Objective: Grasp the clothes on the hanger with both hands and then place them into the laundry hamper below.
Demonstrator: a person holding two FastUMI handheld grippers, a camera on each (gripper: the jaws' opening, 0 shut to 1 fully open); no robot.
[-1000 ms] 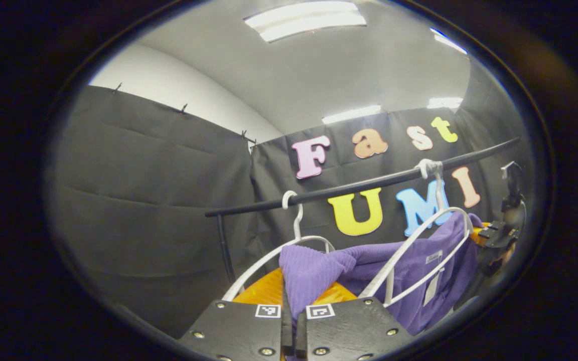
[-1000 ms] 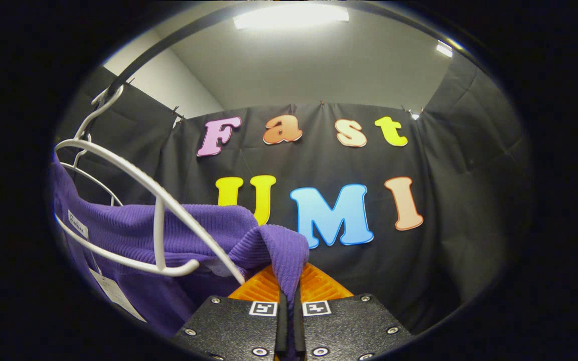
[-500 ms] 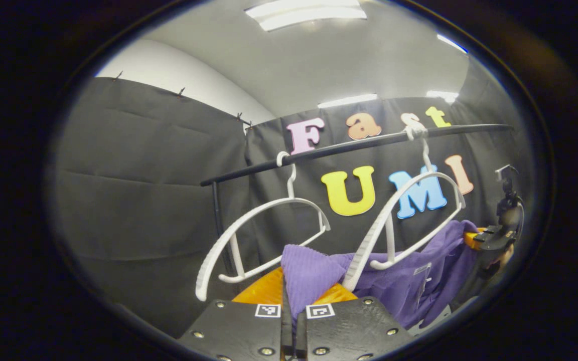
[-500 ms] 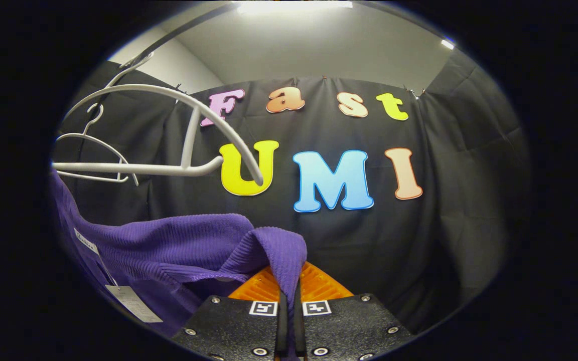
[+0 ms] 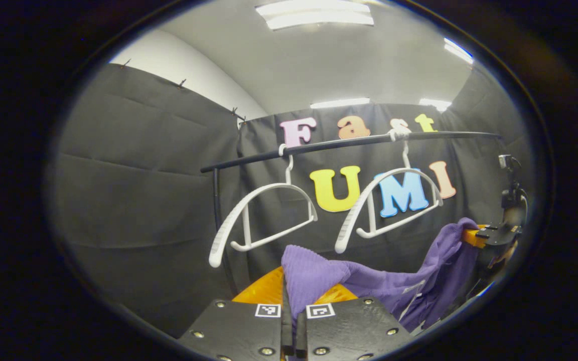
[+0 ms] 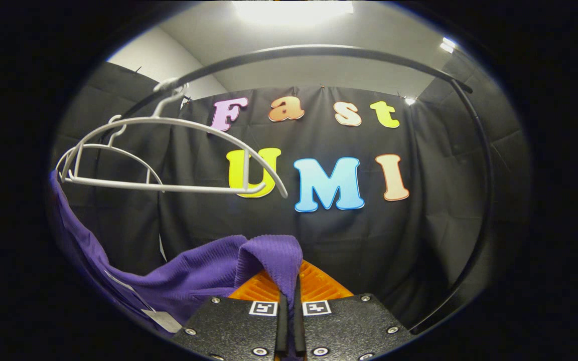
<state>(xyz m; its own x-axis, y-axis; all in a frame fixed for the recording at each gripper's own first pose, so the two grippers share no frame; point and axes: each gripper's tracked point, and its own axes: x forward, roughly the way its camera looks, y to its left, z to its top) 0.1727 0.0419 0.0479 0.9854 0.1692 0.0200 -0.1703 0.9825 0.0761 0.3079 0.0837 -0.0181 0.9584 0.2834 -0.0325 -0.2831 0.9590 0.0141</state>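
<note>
- the left gripper (image 5: 291,321), at the bottom centre of the left gripper view, has its fingers pressed together on a fold of the purple ribbed garment (image 5: 314,273).
- the right gripper (image 6: 289,321), at the bottom centre of the right gripper view, pinches another fold of the same cloth in just the same way.
- in the left gripper view the right gripper also shows far off at the right edge, with the garment's other end bunched against it.
- the garment sags in a loose swag between the two grips, below the two white hangers (image 5: 264,215), which hang bare on the black rail (image 5: 349,143) in the middle of that view.
- a tag (image 6: 161,321) dangles from the cloth at the lower left of the right gripper view.
- it looks a soft, light, limp knit: i'd judge it will drape and fold, not keep a shape, and the ribbing should give the fingers fair purchase.
- taking hold at the two top ends, as now, seems right; it keeps the cloth spread for lowering.
- i can't see the laundry hamper from here; going by the task it sits below.
</note>
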